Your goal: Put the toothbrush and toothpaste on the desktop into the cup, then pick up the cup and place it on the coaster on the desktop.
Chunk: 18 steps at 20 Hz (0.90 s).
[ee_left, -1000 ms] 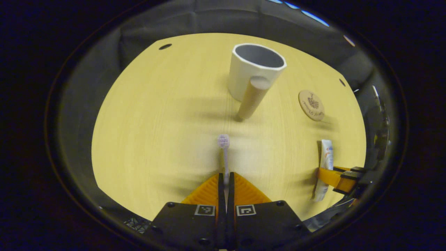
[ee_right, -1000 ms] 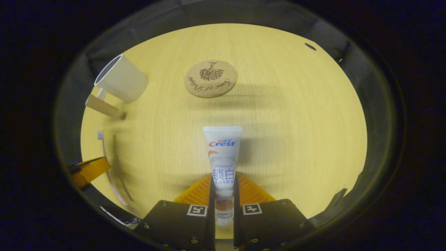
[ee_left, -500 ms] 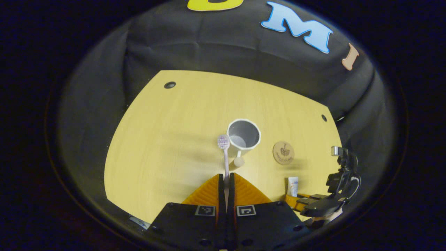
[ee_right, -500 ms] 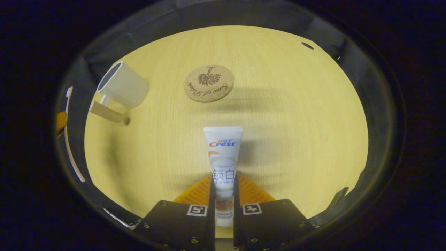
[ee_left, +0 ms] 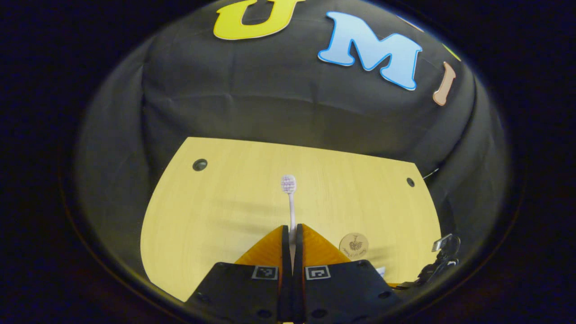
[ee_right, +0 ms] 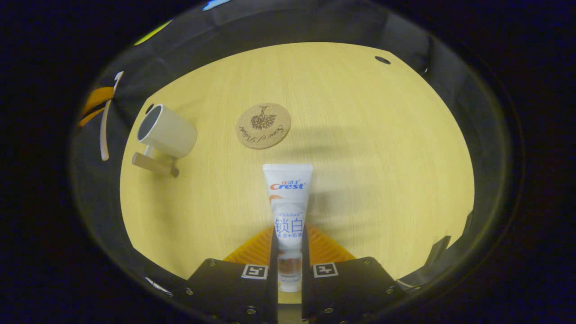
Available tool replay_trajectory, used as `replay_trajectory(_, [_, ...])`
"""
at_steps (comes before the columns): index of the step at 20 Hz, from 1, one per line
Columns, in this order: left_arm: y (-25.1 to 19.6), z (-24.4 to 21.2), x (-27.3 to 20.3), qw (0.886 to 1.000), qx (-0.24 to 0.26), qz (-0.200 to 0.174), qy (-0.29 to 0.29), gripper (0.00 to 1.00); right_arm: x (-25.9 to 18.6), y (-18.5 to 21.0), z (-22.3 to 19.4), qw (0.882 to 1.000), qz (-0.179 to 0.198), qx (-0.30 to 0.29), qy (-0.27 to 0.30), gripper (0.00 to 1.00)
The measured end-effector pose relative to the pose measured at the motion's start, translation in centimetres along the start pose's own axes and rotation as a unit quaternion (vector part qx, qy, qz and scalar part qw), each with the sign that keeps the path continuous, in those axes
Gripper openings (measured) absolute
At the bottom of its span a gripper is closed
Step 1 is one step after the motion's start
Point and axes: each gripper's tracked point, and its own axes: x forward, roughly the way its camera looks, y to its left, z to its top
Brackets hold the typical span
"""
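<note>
In the left gripper view my left gripper [ee_left: 292, 234] is shut on the handle of a white toothbrush [ee_left: 289, 198], whose bristle head points forward, high above the yellow desktop [ee_left: 216, 216]. In the right gripper view my right gripper [ee_right: 288, 243] is shut on the lower end of a white toothpaste tube [ee_right: 288, 198], held above the desktop [ee_right: 382, 148]. A white cup [ee_right: 167, 130] with a tan handle stands at the left. The round cork coaster [ee_right: 263, 126] lies to the right of the cup. The coaster [ee_left: 354, 244] also lies low right in the left gripper view.
The left gripper [ee_right: 95, 101] with the toothbrush [ee_right: 105, 135] hangs in the air beyond the cup at the far left of the right gripper view. The right gripper [ee_left: 443, 261] sits at the desktop's lower right edge. Small dark holes [ee_left: 200, 164] mark the desktop's far corners.
My left gripper has risen and tilted up with the toothbrush, so the desktop looks farther below. My right gripper has lifted a little with the toothpaste tube.
</note>
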Motion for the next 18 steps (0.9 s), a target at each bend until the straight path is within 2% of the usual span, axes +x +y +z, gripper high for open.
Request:
replay_trajectory(4, [-1.3, 1.8, 3.0, 0.999, 0.034, -0.001, -0.014, 0.08, -0.8, -0.9, 0.2, 1.0, -0.002, 0.019, -0.008, 0.22])
replay_trajectory(8, [-2.0, 2.2, 5.4, 0.999, 0.043, -0.002, -0.018, 0.08, -2.2, -2.2, 0.5, 0.999, -0.004, 0.044, -0.019, 0.22])
replay_trajectory(14, [-1.9, 1.0, 8.1, 0.997, 0.072, 0.005, -0.027, 0.08, -3.8, -4.6, 0.9, 0.996, -0.012, 0.079, -0.032, 0.22])
replay_trajectory(18, [-2.2, -0.8, 9.5, 0.998, 0.068, 0.004, -0.013, 0.11, -4.4, -5.9, 1.1, 0.995, -0.018, 0.092, -0.036, 0.22])
